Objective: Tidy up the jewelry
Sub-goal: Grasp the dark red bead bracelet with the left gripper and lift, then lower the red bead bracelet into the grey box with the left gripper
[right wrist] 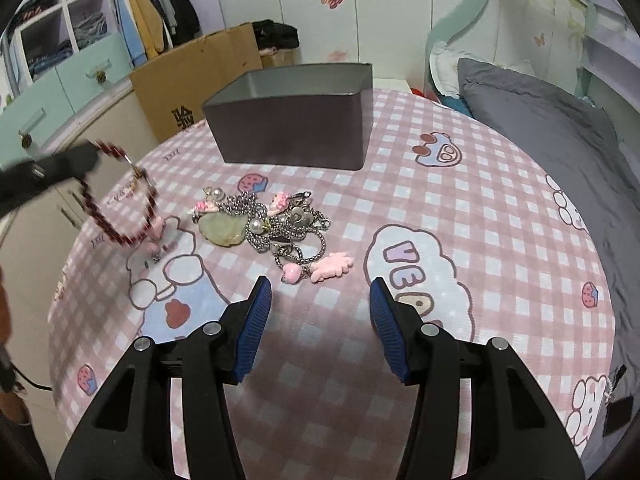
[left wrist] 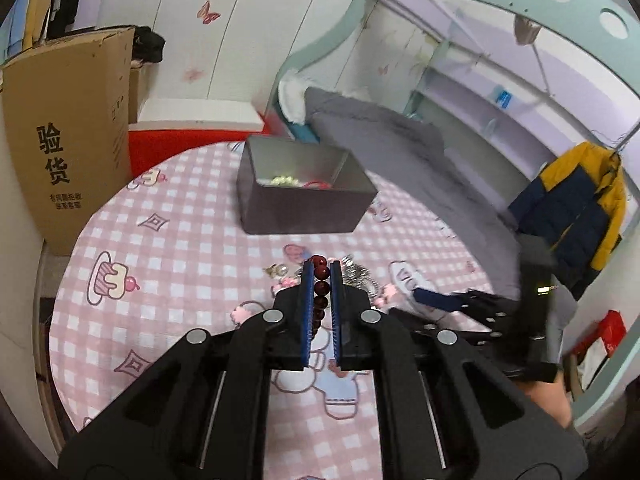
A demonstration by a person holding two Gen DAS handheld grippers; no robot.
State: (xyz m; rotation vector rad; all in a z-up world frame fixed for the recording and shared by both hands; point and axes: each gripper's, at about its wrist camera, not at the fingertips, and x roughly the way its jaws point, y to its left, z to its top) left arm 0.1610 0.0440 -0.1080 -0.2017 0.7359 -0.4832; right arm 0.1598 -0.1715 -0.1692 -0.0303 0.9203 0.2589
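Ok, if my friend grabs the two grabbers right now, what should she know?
Left gripper: shut on the dark red bead bracelet, lifted clear of the bed.
Right gripper: open, empty, hovering just short of the jewelry pile.
Things: the grey box sits open on the pink checked sheet, beyond the pile. The pile has tangled silver chains, pink charms and a pale green pendant.
Done: a few pieces are already in the box, among them pale beads and something red.
Left: drop the bracelet into the box, then move the pile over, probably piece by piece.
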